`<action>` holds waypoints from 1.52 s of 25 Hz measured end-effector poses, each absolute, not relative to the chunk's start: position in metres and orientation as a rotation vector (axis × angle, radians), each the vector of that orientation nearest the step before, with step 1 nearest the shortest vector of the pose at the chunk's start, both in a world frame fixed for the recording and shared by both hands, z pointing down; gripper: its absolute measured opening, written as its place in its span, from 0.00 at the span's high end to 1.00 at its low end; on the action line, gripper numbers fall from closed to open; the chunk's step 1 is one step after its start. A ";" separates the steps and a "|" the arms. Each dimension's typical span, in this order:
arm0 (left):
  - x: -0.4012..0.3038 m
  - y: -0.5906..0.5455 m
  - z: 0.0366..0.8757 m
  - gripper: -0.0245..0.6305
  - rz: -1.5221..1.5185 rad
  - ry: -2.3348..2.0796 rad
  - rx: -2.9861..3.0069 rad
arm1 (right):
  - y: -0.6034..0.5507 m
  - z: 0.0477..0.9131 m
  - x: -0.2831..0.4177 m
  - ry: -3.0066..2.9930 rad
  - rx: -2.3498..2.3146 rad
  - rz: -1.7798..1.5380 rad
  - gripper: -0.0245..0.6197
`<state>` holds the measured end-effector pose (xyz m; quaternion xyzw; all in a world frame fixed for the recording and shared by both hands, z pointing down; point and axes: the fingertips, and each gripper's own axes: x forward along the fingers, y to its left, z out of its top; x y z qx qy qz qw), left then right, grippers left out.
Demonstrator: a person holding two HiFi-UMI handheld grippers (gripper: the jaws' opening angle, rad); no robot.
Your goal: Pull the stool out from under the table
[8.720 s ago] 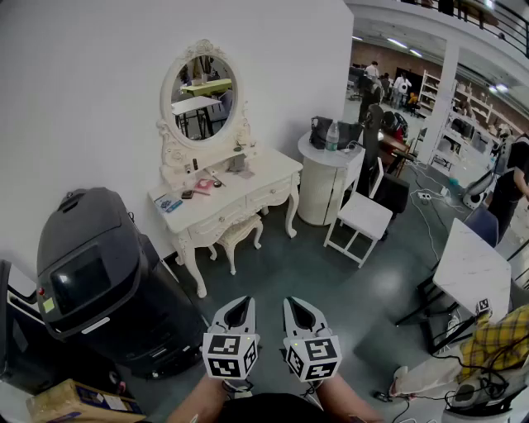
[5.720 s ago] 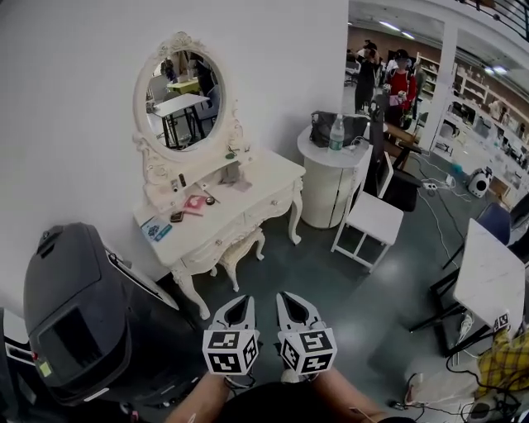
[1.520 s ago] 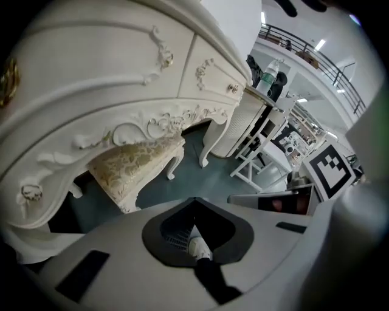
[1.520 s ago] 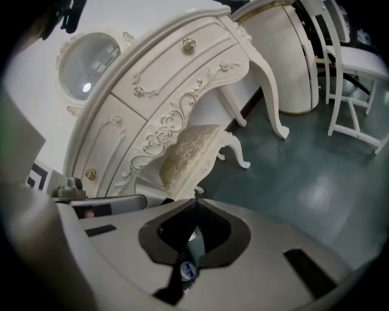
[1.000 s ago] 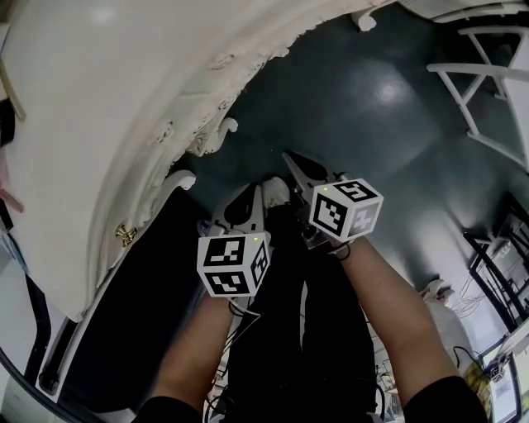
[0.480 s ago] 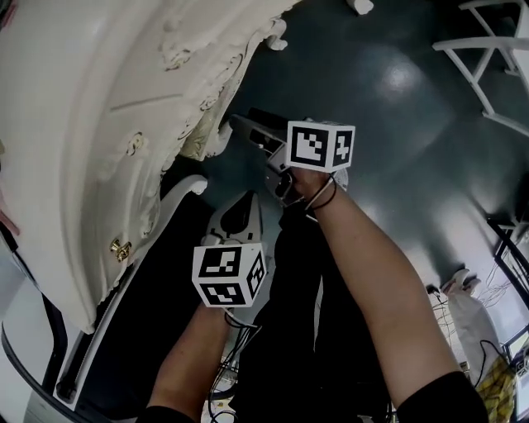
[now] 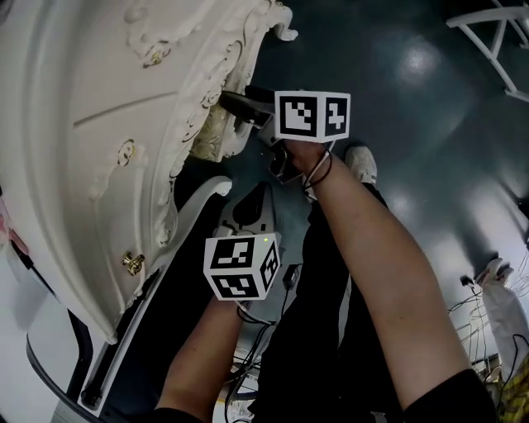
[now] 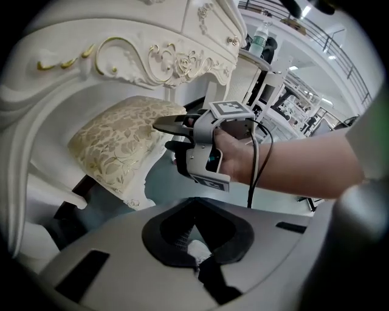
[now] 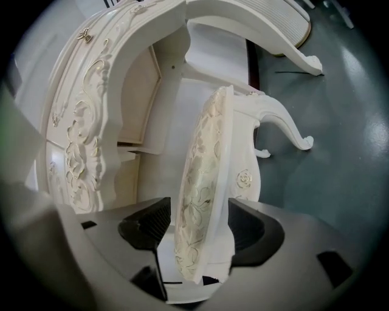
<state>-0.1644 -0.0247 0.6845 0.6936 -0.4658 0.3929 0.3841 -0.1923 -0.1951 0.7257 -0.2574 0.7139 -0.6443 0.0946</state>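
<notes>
The stool [image 7: 213, 132], white with a cream and gold patterned cushion, stands under the ornate white dressing table [image 7: 99, 149]. My right gripper [image 7: 227, 103] reaches in to the seat's near edge. In the right gripper view the cushion edge [image 9: 203, 182] lies between the jaws of the right gripper [image 9: 199, 206], which are opening, and the pads stand off it. The left gripper view shows the stool [image 8: 121, 146] and the right gripper [image 8: 165, 135] at its rim. My left gripper [image 7: 258, 188] hangs lower, shut and empty.
The table's curved leg [image 9: 285, 54] stands beyond the stool on dark floor [image 7: 430, 124]. A white chair [image 7: 496, 25] is at the far right. The person's legs and a white shoe [image 7: 361, 163] are below the right gripper.
My right gripper has moved forward from beside the left one to the stool's seat edge, and its jaws have spread around it. The left gripper stayed low.
</notes>
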 end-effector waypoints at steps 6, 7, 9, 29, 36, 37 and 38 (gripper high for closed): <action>-0.176 -0.023 0.692 0.96 1.035 -1.180 1.764 | -0.194 0.736 -0.205 2.074 -0.761 -1.920 0.53; -0.177 -0.023 0.692 0.96 1.039 -1.177 1.765 | -0.194 0.735 -0.207 2.076 -0.759 -1.911 0.53; -0.180 -0.022 0.693 0.96 1.041 -1.176 1.763 | -0.195 0.734 -0.210 2.093 -0.773 -1.896 0.54; -0.187 -0.045 0.701 0.96 1.072 -1.232 1.623 | -0.186 0.739 -0.200 2.103 -0.824 -1.925 0.67; -0.182 -0.035 0.700 0.96 1.099 -1.220 1.596 | -0.165 0.740 -0.180 2.077 -0.844 -1.940 0.67; -0.181 -0.032 0.699 0.96 1.104 -1.217 1.591 | -0.161 0.740 -0.177 2.071 -0.847 -1.949 0.67; -0.179 -0.030 0.697 0.96 1.109 -1.214 1.586 | -0.158 0.741 -0.174 2.065 -0.848 -1.957 0.67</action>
